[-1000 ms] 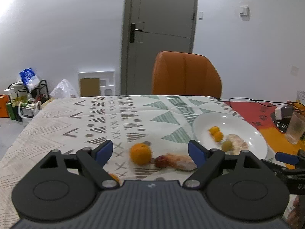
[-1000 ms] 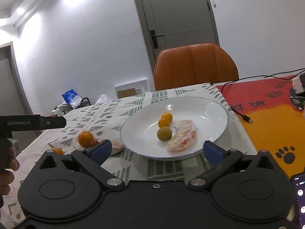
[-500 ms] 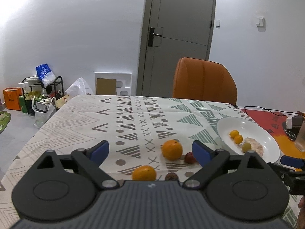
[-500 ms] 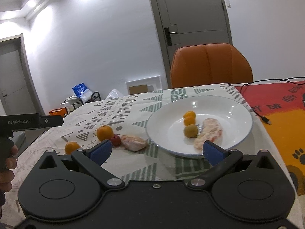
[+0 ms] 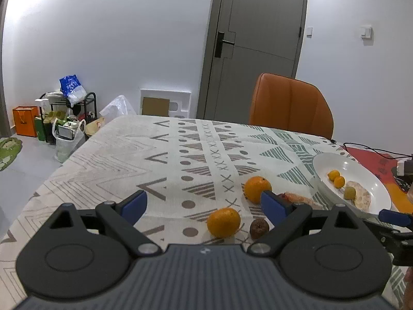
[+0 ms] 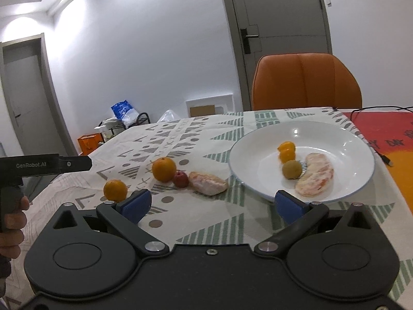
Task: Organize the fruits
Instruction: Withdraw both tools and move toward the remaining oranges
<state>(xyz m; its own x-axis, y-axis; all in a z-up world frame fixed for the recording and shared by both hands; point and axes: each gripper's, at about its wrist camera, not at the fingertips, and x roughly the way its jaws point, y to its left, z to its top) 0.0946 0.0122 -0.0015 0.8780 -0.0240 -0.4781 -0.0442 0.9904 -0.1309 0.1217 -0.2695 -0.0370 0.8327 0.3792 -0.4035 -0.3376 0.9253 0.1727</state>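
Four fruits already sit in my round white plate (image 6: 361, 180) near the counter's right edge; five wait outside. My left gripper (image 5: 204, 204) has just been opening, empty; right gripper (image 6: 213, 202) apart, empty.

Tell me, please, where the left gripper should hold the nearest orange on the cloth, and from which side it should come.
Probably across the widest middle of the nearest orange, coming from the near side, low and level. It is round and sits free on the cloth; only a small brown fruit lies close on its right. The left gripper is open, with nothing between its jaws.
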